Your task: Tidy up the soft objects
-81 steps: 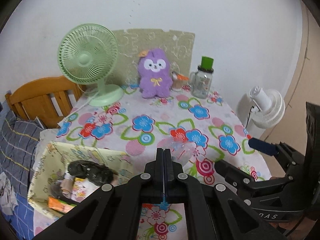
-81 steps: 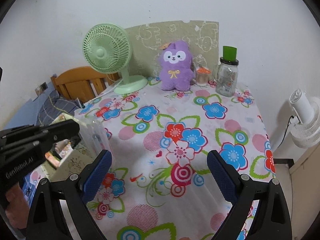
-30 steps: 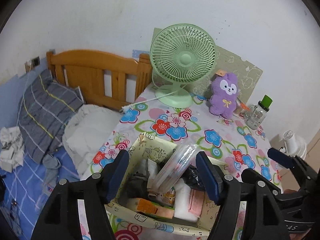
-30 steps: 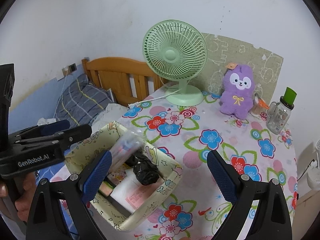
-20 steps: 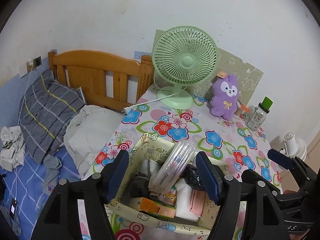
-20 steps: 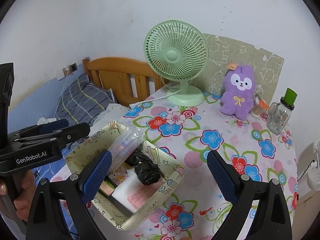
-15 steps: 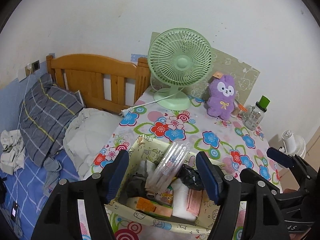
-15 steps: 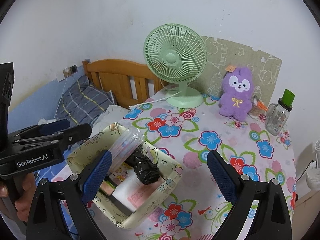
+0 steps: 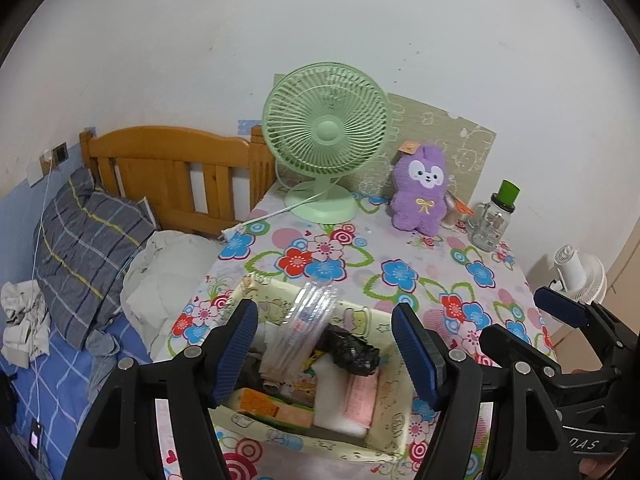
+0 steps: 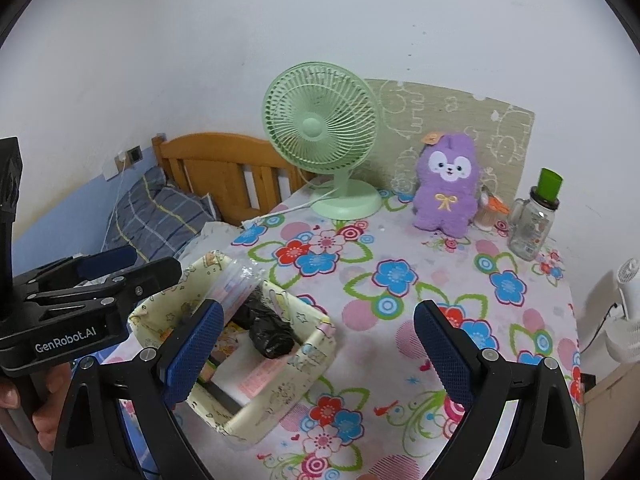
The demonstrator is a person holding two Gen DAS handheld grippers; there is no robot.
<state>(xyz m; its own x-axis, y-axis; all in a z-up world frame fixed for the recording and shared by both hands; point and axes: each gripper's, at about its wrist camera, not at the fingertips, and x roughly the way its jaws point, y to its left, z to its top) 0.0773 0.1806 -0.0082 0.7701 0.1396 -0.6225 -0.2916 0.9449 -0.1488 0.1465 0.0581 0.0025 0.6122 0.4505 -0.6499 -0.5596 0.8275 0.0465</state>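
A cream fabric box (image 9: 396, 426) (image 10: 280, 390) stands at the near left corner of the flowered table. Inside lie a clear plastic packet (image 9: 308, 320) (image 10: 236, 280) leaning on the far rim, a black crumpled bag (image 9: 352, 350) (image 10: 268, 334), pink and white packs and an orange one. My left gripper (image 9: 326, 344) hovers open just above the box with nothing between its fingers. My right gripper (image 10: 318, 344) is open and empty over the tablecloth right of the box. A purple plush (image 9: 420, 192) (image 10: 446, 188) sits upright at the table's back.
A green desk fan (image 9: 324, 140) (image 10: 320, 132) and a glass bottle with a green cap (image 9: 494, 216) (image 10: 534, 216) stand at the back. Left of the table are a wooden bed frame (image 9: 176, 176), a striped pillow (image 9: 84, 248) and white bedding. A white floor fan (image 9: 576, 276) is at the right.
The left gripper, earlier shut over the table, now stands open above the box, and the clear packet lies in the box. Over the last second both grippers drew back and rose slightly.
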